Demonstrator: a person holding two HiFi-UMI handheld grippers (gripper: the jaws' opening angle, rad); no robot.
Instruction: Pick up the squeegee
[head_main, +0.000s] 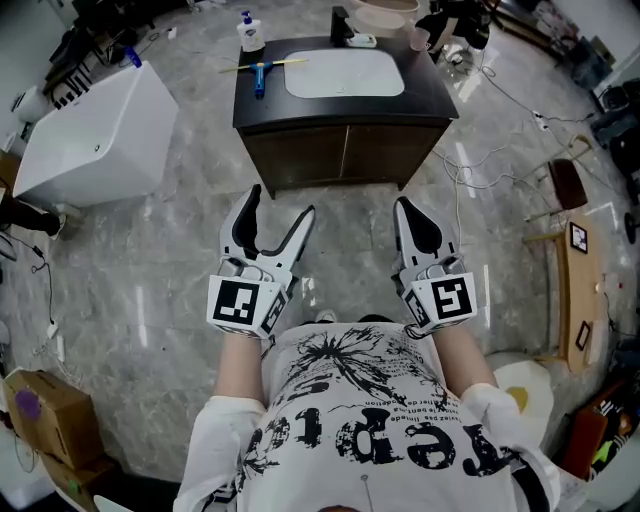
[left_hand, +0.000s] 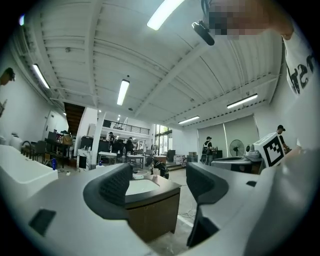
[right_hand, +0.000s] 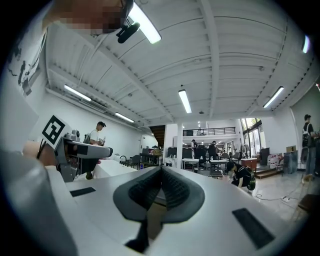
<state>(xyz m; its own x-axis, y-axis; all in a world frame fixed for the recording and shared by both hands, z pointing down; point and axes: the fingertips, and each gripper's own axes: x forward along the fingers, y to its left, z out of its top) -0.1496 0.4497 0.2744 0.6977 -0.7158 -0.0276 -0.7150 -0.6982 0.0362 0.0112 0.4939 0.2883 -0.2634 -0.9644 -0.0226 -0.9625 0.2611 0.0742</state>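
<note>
The squeegee (head_main: 260, 70), with a blue handle and a thin yellow blade, lies on the left of the dark vanity top (head_main: 425, 95), beside the white sink basin (head_main: 345, 73). Both grippers hover over the floor in front of the vanity, well short of it. My left gripper (head_main: 281, 202) is open, and nothing sits between its pads (left_hand: 117, 187); the cabinet (left_hand: 150, 210) shows through the gap. My right gripper (head_main: 404, 204) is shut and empty, its pads pressed together (right_hand: 161, 185). I cannot make out the squeegee in either gripper view.
A soap bottle (head_main: 250, 33) stands behind the squeegee. A white tub-like unit (head_main: 90, 130) sits at the left. Cables (head_main: 480, 170) trail over the floor at the right, near a wooden stand (head_main: 575, 270). A cardboard box (head_main: 40, 410) is at the lower left.
</note>
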